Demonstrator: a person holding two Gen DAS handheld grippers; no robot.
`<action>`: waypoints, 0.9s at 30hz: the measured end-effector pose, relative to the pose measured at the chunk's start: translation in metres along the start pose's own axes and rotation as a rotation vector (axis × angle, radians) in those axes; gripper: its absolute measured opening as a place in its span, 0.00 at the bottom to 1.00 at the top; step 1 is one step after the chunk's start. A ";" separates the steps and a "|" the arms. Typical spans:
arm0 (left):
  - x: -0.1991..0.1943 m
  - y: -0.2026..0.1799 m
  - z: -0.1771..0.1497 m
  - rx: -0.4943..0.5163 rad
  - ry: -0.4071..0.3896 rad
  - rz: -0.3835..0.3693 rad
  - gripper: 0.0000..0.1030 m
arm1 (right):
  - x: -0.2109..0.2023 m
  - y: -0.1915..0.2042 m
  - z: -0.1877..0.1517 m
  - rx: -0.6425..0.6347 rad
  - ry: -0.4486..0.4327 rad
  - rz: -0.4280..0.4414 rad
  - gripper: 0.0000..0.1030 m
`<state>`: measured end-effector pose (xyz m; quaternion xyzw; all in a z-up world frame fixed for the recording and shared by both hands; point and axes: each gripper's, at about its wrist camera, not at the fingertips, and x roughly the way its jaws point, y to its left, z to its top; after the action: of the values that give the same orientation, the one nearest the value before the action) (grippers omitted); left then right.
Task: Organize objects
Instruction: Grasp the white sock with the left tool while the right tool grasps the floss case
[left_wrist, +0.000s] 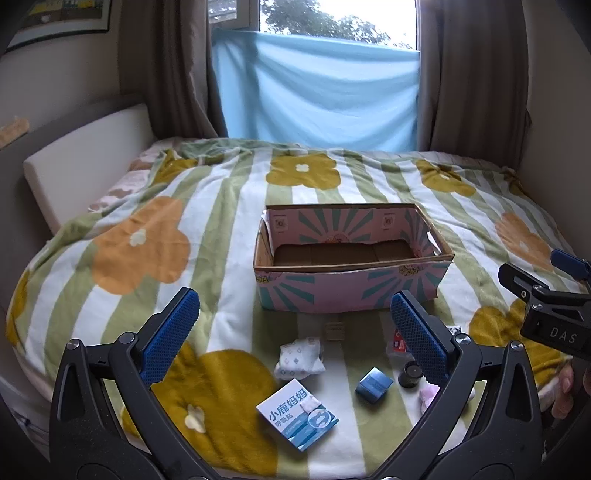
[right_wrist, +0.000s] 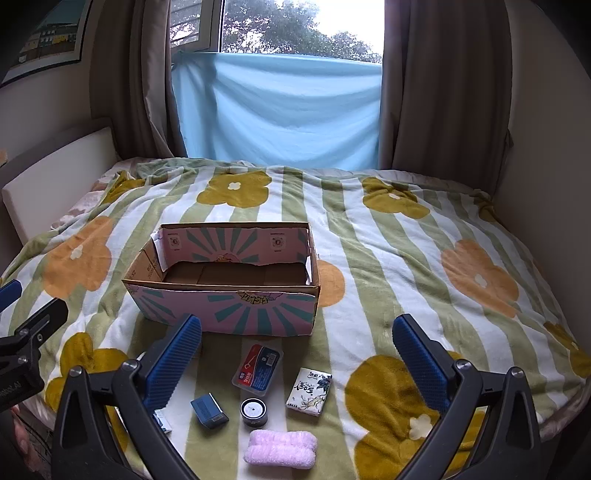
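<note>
Box (right_wrist: 225, 295) sits empty mid-bed, small items strewn just before it; left gripper (left_wrist: 295, 332) and right gripper (right_wrist: 297, 354) hover wide open, holding nothing. Best start: take one item squarely, then lift clear over the rim.

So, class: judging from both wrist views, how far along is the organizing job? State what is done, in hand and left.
Done: nothing visible; the cardboard box looks empty. In hand: nothing; the left gripper and right gripper are open above the blanket. Left: the blue box, round tin, floss case, tissue pack, pink towel, white booklet and patterned pouch lie outside the box.
</note>
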<state>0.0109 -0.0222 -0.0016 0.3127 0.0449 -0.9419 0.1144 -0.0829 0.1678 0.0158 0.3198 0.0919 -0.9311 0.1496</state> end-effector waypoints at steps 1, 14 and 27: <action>0.005 0.002 0.000 0.000 0.018 -0.010 1.00 | 0.003 0.000 0.001 -0.005 0.010 -0.001 1.00; 0.114 0.020 -0.036 0.009 0.279 -0.042 1.00 | 0.111 0.008 -0.020 -0.062 0.231 0.015 1.00; 0.201 0.019 -0.079 0.065 0.496 -0.080 1.00 | 0.194 0.051 -0.051 -0.105 0.400 0.109 1.00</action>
<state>-0.0952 -0.0660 -0.1852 0.5357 0.0539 -0.8411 0.0523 -0.1826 0.0909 -0.1487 0.4946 0.1506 -0.8334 0.1950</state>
